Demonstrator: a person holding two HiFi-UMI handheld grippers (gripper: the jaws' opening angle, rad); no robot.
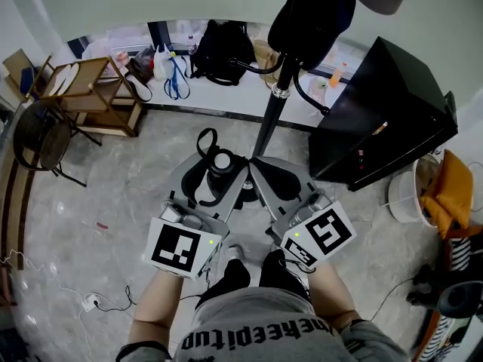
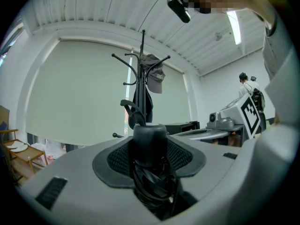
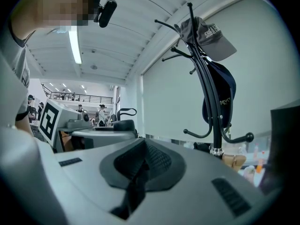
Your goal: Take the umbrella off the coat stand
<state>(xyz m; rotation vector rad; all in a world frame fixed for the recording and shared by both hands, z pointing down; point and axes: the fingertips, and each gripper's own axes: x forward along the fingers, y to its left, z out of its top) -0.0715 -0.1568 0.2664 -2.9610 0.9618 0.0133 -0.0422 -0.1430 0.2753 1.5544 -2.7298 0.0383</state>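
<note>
Got the black folded compact umbrella (image 1: 221,163) clamped in the left hand-held gripper (image 2: 149,145), black wrist strap (image 1: 204,140) looping out front. Already off the hooks, held level just short of the black metal coat stand (image 1: 273,111). Got the right hand-held gripper (image 3: 142,146) pinched closed on nothing, right beside the left. Also spotting a grey baseball cap (image 3: 212,35) up top and some dark navy thing (image 3: 221,93) hanging lower, cap or bag, hard to say.

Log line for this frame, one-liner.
left gripper: jaws shut on umbrella | right gripper: jaws shut, empty | umbrella: off coat stand
</note>
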